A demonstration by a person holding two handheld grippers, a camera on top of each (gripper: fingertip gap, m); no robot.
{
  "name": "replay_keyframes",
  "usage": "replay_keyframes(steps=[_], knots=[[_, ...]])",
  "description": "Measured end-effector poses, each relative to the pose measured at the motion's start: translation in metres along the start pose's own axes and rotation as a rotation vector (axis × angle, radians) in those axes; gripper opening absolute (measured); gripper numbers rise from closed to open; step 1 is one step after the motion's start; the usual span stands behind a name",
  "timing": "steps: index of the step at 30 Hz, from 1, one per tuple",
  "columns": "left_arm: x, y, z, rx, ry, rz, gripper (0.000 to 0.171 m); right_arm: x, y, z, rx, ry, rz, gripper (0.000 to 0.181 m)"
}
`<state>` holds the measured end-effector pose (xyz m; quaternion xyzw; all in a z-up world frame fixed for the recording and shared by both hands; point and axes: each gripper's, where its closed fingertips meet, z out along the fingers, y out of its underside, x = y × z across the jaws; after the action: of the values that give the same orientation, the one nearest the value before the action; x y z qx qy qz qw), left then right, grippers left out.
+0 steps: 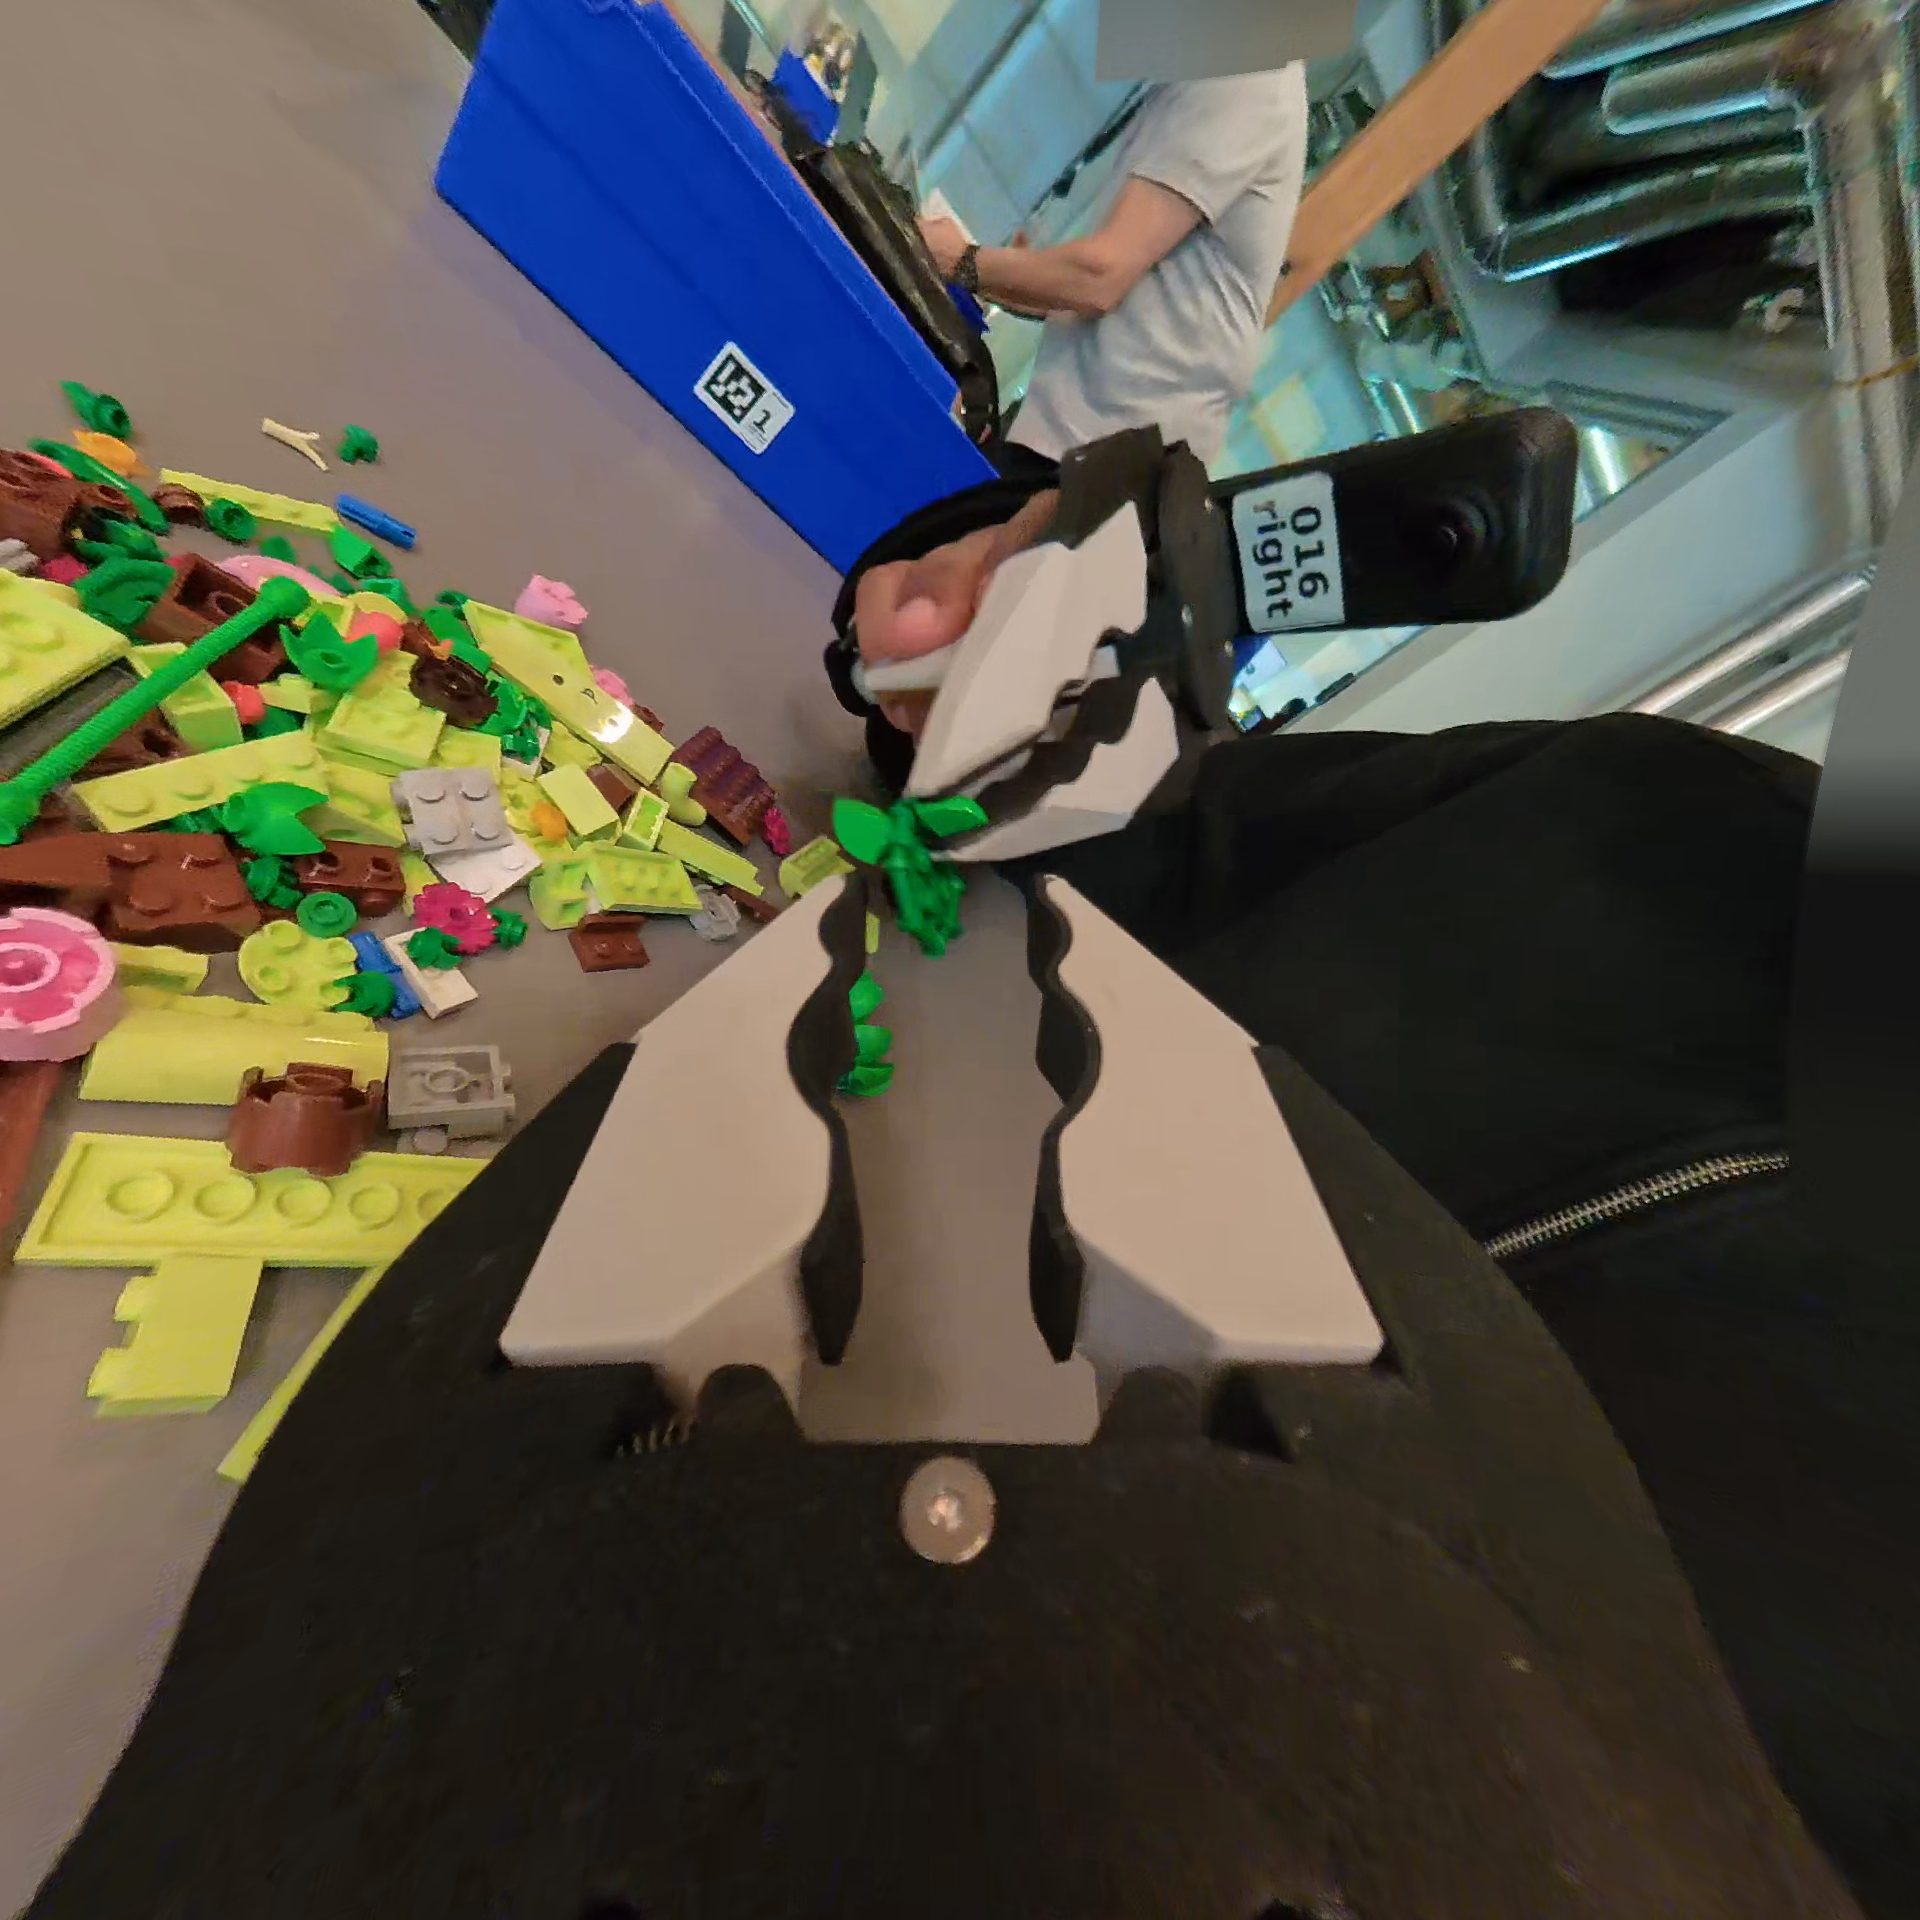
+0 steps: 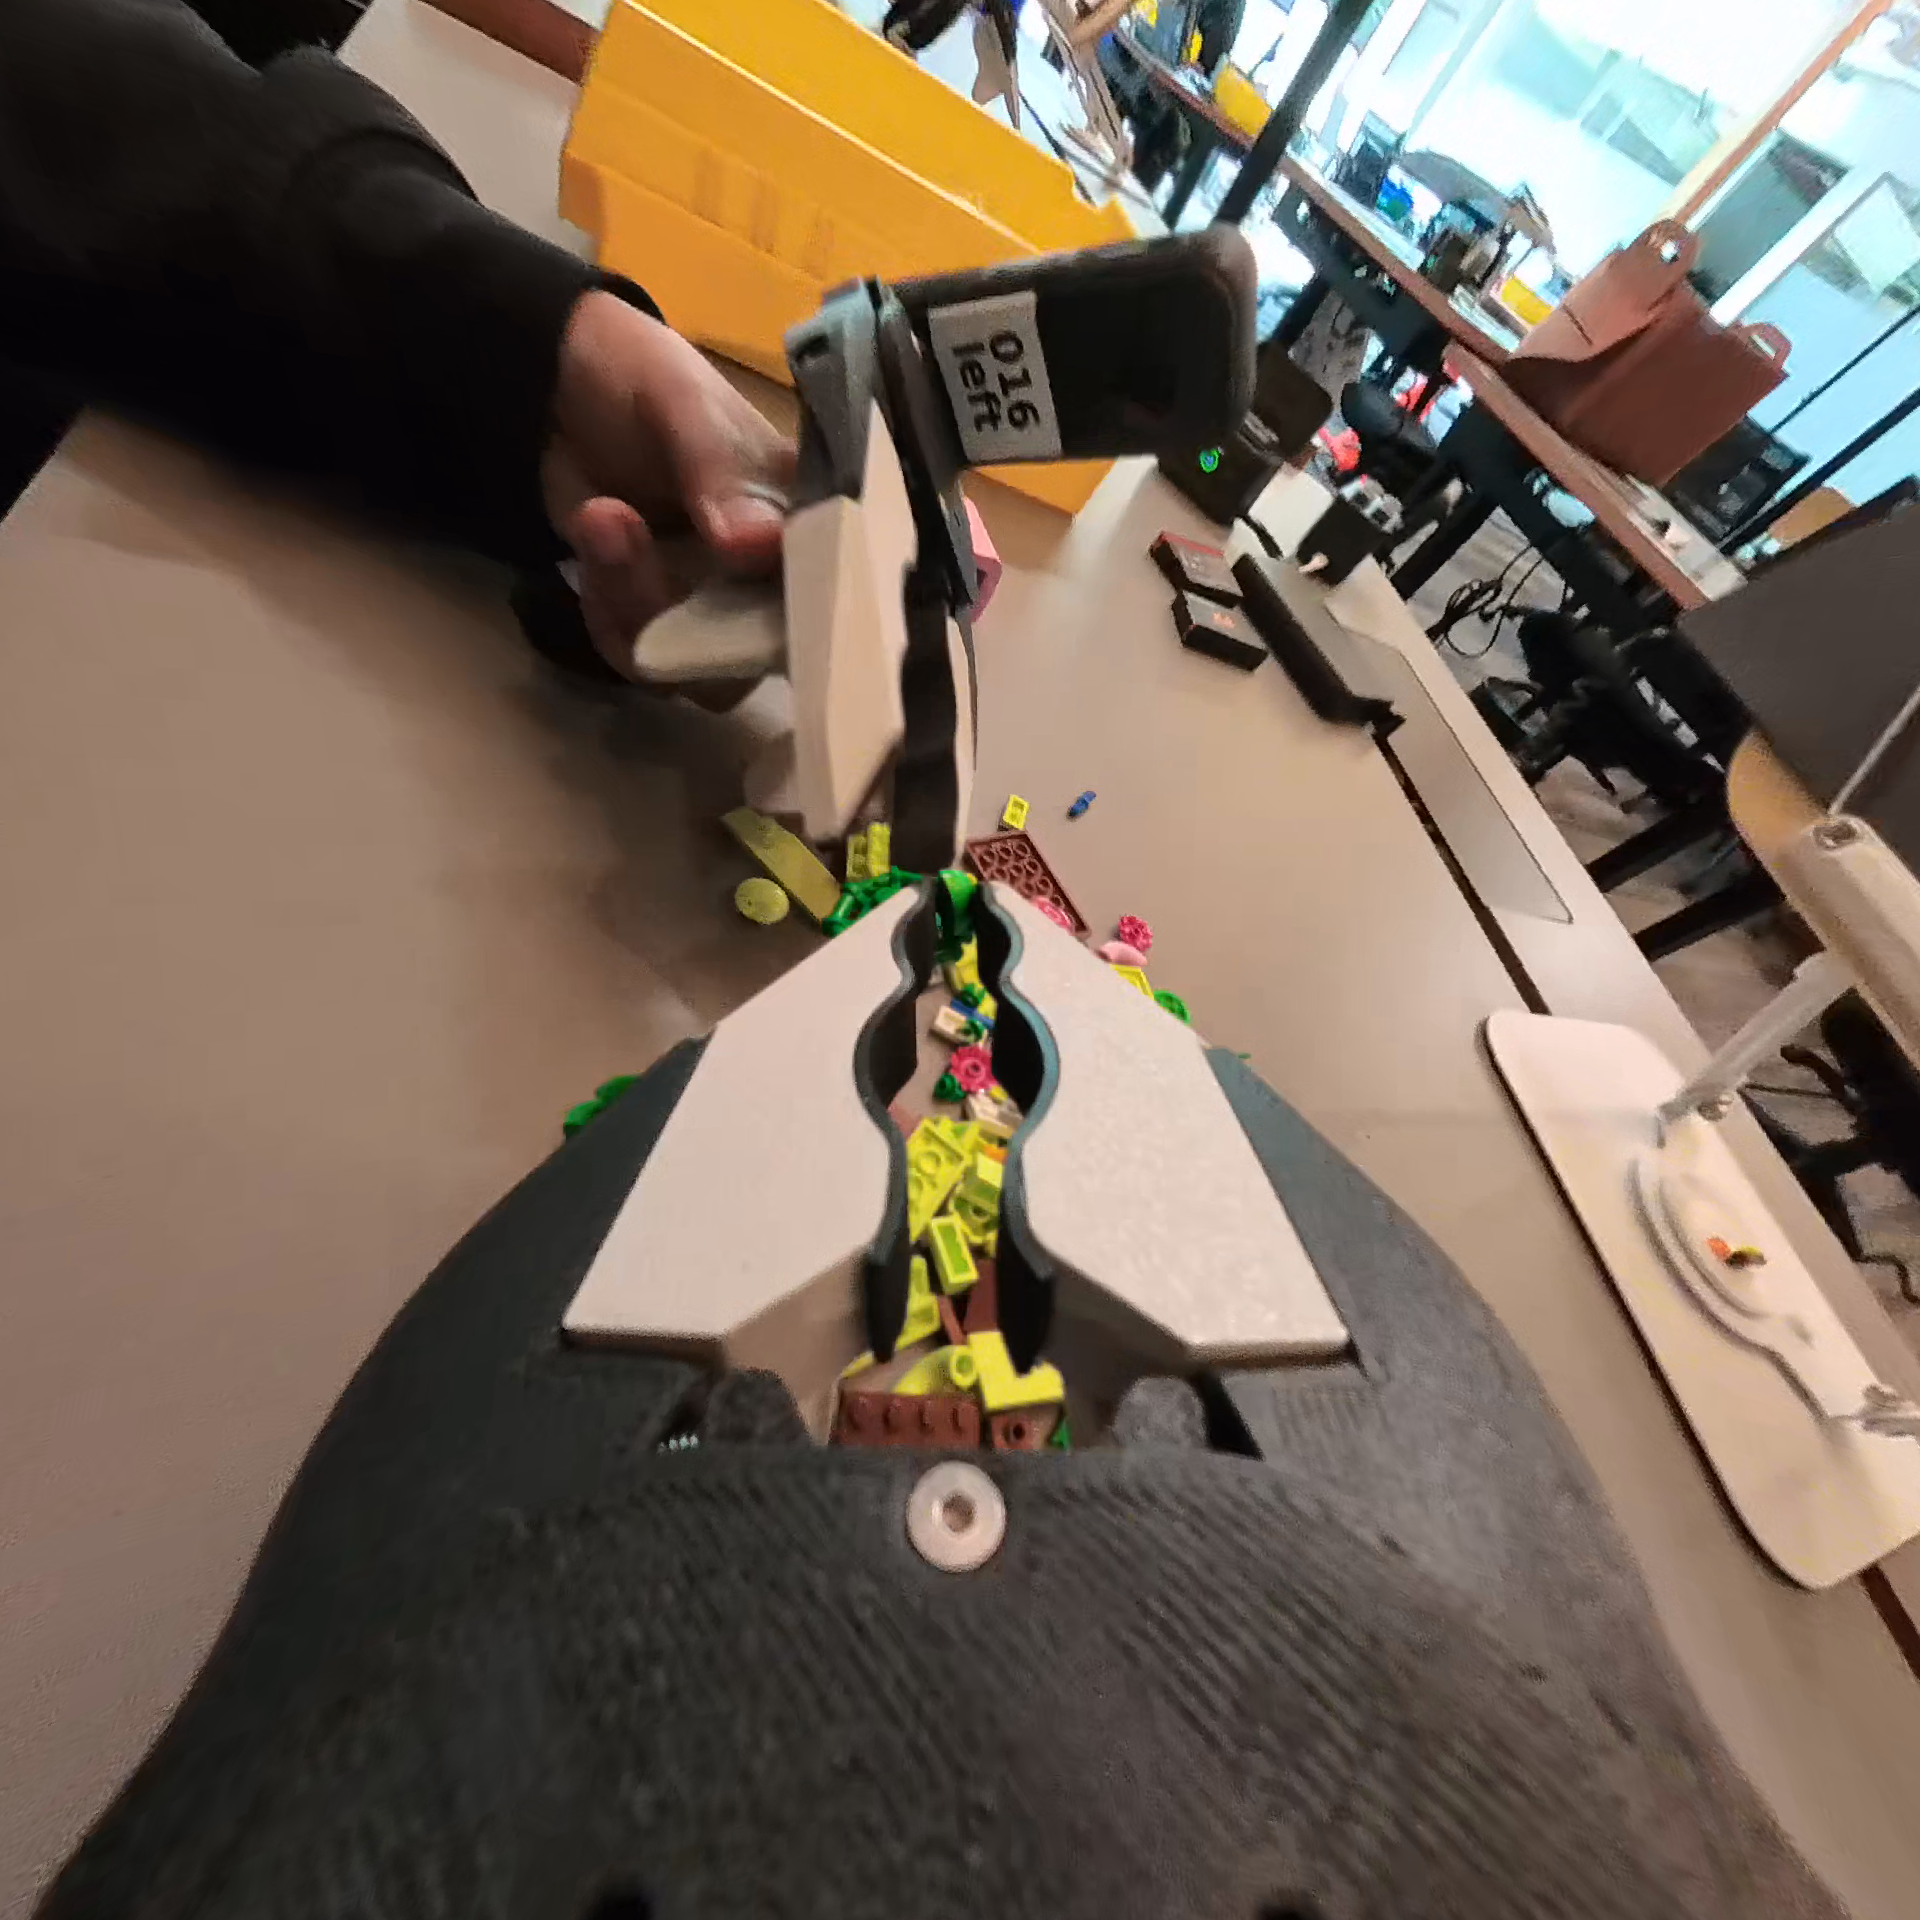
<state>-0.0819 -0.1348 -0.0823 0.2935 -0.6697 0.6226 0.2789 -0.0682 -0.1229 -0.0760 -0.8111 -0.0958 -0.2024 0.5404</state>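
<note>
Green sprig, pinched by right claw; left claw spread apart beside it; slip apparently risked if knocked.

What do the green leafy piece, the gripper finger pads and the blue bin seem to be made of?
Green leafy piece: moulded hard plastic, slightly glossy. Finger pads: black with wavy edges, matte, probably rubber or soft printed plastic. Blue bin: rigid plastic, smooth with a soft sheen.

Beyond the gripper, the grey surface carries a yellow bin; dark desks stand under bright windows.
</note>
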Motion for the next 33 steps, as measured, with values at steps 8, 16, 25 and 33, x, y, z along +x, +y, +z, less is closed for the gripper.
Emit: replay_keyframes(steps=[8,16,25,33], knots=[[-0.004,-0.003,-0.002,0.001,-0.083,0.103,0.004,0.001,-0.007,-0.002,0.084,-0.134,0.318,0.004],[-0.023,0.008,-0.008,-0.09,-0.24,0.214,0.004,0.055,-0.007,-0.031,0.446,-0.333,1.053,0.003],[-0.041,0.047,0.007,-0.373,-0.425,0.422,0.007,0.062,0.004,-0.038,0.48,-0.416,1.142,0.004],[-0.04,0.01,-0.005,-0.166,-0.482,0.458,0.032,0.033,0.001,-0.018,0.389,-0.502,1.1,0.004]])
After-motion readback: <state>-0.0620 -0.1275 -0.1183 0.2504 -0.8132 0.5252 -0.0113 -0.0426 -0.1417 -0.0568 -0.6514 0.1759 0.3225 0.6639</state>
